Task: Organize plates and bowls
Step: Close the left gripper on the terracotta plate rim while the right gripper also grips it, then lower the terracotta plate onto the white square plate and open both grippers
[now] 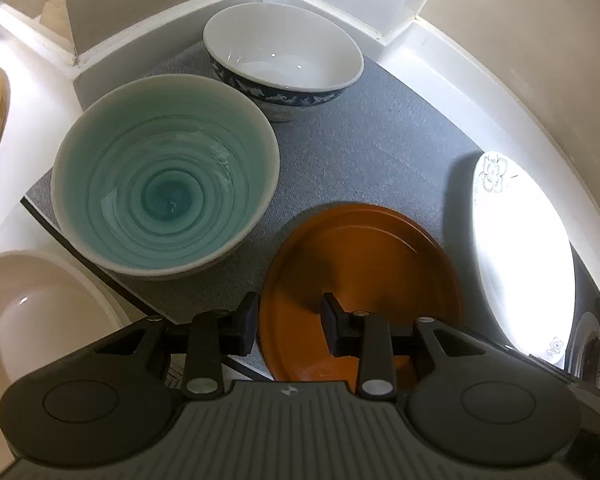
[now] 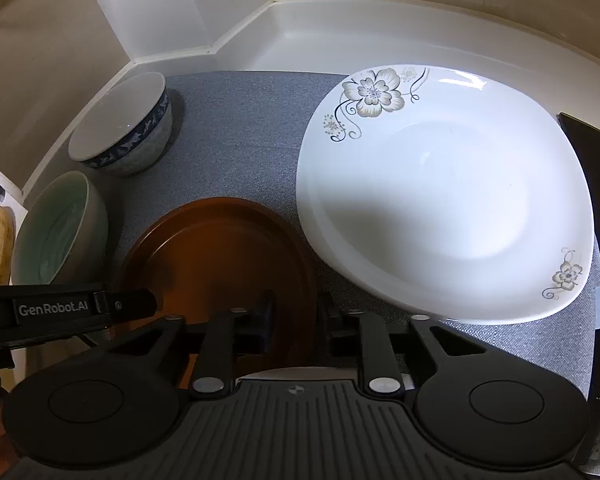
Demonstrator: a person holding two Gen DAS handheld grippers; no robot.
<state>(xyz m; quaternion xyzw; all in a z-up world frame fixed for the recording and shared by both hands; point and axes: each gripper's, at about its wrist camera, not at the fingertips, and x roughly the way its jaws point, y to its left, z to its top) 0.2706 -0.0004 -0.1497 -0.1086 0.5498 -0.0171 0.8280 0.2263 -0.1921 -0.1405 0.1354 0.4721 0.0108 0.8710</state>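
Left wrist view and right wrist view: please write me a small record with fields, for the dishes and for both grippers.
surface: grey mat
bowls: teal bowl and blue-patterned bowl, both upright
plates: brown plate; flowered white plate beside it
left gripper: jaws astride the brown plate's left rim; grip unclear
right gripper: jaws astride its right rim; grip unclear

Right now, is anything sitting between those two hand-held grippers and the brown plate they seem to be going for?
Nothing visible. The left hand-held gripper and the right hand-held gripper both straddle the near rim of the brown plate. The teal bowl and the flowered white plate sit off to either side, not in between.
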